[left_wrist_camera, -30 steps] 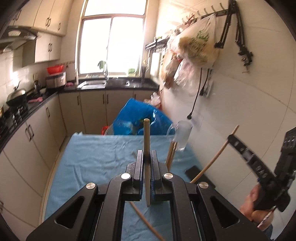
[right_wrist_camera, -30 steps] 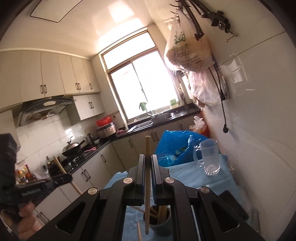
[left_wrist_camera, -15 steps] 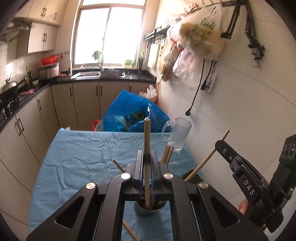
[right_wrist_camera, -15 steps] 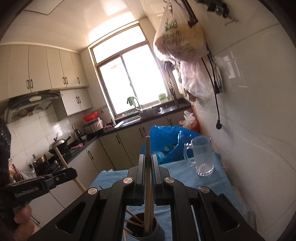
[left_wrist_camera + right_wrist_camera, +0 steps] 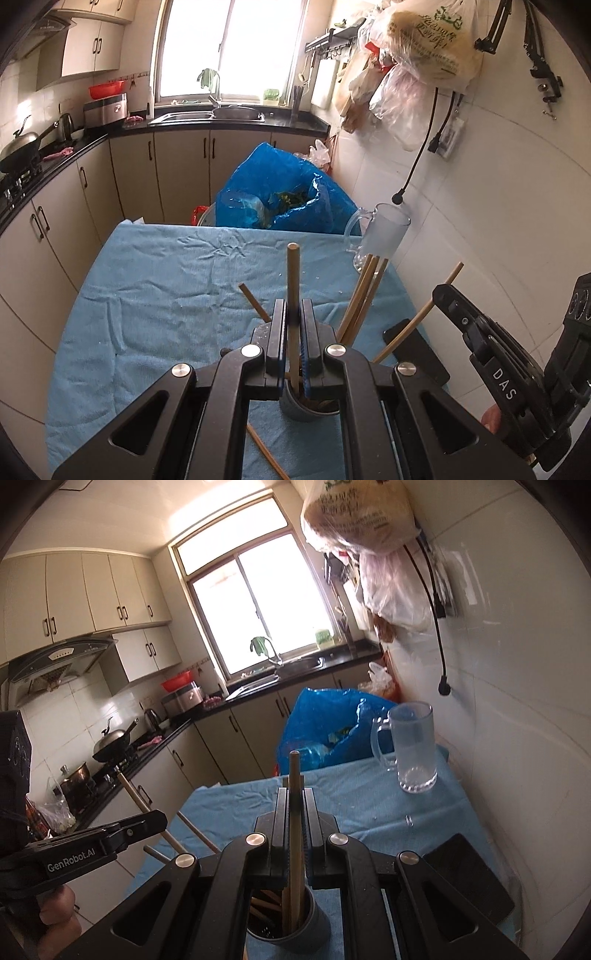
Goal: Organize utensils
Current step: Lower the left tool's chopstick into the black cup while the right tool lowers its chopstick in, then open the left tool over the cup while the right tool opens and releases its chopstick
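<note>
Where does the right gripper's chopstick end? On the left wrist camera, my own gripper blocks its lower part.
Observer: In the right wrist view, the right gripper is shut on its chopstick, and the lower end is already inside the dark holder.
Operator: Is there anything else in the holder around it?
Observer: Yes, several other chopsticks lie slanted inside, to the left of the held one.
</note>
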A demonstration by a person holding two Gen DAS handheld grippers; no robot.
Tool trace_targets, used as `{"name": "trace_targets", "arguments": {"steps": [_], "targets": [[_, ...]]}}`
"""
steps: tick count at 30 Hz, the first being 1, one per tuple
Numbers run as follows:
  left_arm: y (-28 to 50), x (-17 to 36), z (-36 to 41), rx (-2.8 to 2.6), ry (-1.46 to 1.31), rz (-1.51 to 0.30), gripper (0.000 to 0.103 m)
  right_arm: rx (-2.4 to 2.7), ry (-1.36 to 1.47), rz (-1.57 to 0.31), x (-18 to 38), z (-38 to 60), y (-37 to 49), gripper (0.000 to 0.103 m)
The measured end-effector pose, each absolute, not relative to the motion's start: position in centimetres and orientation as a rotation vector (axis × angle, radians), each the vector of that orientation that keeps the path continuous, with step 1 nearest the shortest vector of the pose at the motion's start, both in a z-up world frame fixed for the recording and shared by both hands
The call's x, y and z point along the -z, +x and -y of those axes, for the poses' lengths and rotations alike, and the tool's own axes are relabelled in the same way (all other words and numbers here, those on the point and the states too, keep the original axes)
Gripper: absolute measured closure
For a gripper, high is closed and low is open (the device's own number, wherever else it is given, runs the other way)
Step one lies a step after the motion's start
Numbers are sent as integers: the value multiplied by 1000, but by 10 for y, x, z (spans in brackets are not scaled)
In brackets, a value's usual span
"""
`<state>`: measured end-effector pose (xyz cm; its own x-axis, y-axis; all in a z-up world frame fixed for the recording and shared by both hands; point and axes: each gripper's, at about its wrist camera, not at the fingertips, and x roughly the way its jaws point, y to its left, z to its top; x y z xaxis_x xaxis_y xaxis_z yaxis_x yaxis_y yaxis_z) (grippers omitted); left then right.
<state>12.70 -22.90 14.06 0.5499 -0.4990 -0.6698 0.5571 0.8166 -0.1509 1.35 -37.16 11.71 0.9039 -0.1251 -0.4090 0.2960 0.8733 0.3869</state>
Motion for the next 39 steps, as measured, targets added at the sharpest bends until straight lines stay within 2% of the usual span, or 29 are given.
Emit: {"name": "trace_targets", "arguments": {"steps": [8,10,12,20,24,29,39], "targets": [[127,-141,226,626,79,-767,97,208,472,-407,-115,373,16,95],[125,-145,223,632,68,-765,90,208,466,-401,-119,372,12,93],[123,-149,220,636,57,-757,82,209,462,-391,-122,371,9,86],[97,-166,191,646,26,-694,81,193,458,-360,-129,358,-19,85],[77,-163,161,607,25,-639,76,200,412,-389,-116,335,-34,83],[61,-138,125,536,50,-642,74,206,328,-448,-91,300,-50,80],[66,-63,65,401,55,-813,74,171,311,-601,-39,269,-44,80]]}}
